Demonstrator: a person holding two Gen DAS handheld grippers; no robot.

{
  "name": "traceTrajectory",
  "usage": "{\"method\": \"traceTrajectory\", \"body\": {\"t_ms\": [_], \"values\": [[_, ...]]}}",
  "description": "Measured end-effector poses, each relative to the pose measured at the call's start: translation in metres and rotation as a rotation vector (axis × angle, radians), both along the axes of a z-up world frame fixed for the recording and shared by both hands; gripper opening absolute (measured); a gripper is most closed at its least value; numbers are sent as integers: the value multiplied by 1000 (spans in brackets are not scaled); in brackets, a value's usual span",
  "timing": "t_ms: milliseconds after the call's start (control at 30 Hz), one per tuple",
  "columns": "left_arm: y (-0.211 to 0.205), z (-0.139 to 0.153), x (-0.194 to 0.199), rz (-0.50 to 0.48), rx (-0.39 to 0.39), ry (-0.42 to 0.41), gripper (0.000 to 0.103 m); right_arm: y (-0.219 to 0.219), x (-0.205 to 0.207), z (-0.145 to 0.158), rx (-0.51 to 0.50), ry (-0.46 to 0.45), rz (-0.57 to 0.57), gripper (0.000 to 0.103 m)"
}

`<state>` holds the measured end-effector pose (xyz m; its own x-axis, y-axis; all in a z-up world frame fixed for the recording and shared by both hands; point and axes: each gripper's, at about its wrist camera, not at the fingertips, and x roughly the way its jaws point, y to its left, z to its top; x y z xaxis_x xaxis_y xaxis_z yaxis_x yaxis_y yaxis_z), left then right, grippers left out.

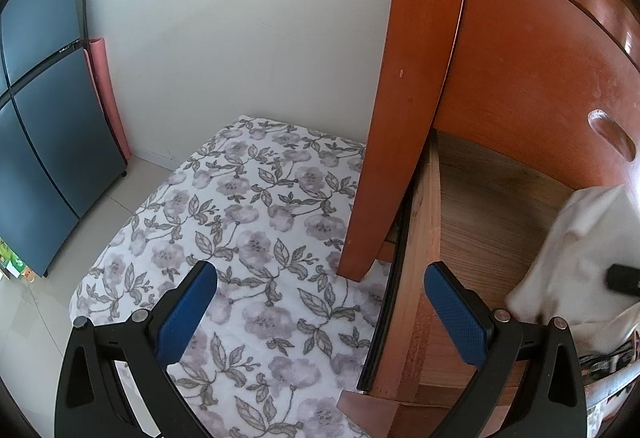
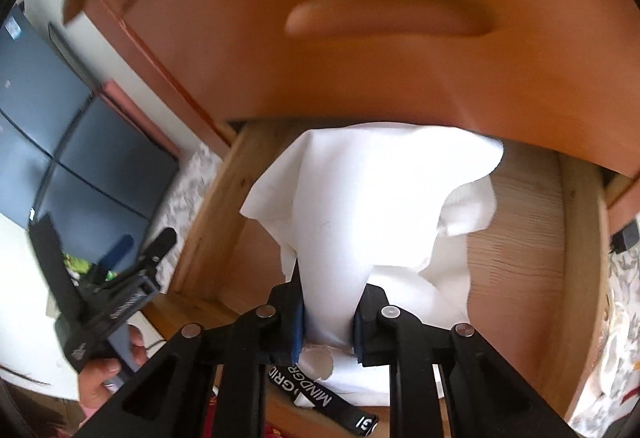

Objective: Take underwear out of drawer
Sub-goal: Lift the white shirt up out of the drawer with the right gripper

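The right tool (image 2: pixel 328 322) has the white underwear (image 2: pixel 360 205) pinched between its 2 blue pads (image 2: pixel 297 330), the cloth bunched at the grip and fanning out above the open drawer (image 2: pixel 580 278). The lift looks underway, and the thing to watch is that far flap: it hangs close under the closed drawer front (image 2: pixel 380 77) above and could drag on its lower edge. Best bet, I'd say, is to draw the cloth toward the near side and up, keeping the pinch firm so the fabric doesn't slip through.

Over on the left, the left tool (image 1: pixel 320 314) sits spread wide, nothing between its pads, hovering over the drawer's left wall with the floral bedspread (image 1: pixel 248 205) below it. From that view the underwear (image 1: pixel 568 250) shows at the right side of the drawer.

Inside the drawer: bare wood floor (image 1: pixel 480 205) across the left part, and a black waistband (image 2: pixel 320 394) with white lettering at the near edge. Little else is visible.
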<state>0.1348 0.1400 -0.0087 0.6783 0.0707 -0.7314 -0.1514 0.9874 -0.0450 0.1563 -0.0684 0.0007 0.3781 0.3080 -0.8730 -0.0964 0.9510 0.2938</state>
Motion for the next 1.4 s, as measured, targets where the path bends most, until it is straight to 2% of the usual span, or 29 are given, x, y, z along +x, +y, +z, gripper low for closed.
{"method": "traceTrajectory", "body": {"t_ms": [433,600,933,1300,1400], "values": [[0,1,0,0,4,-1,103,-51,-39,70,110,-221,-128,18],[4,3,-1,-4,10,-2,103,-69,-51,108,109,-330,-155,18],[-3,5,-3,-16,17,-18,103,-88,-68,163,91,-476,-183,18],[-12,18,-10,-35,20,-69,103,-98,-82,198,52,-569,-177,18],[-14,22,-12,-50,-8,-89,103,-103,-90,212,39,-600,-184,18]]}}
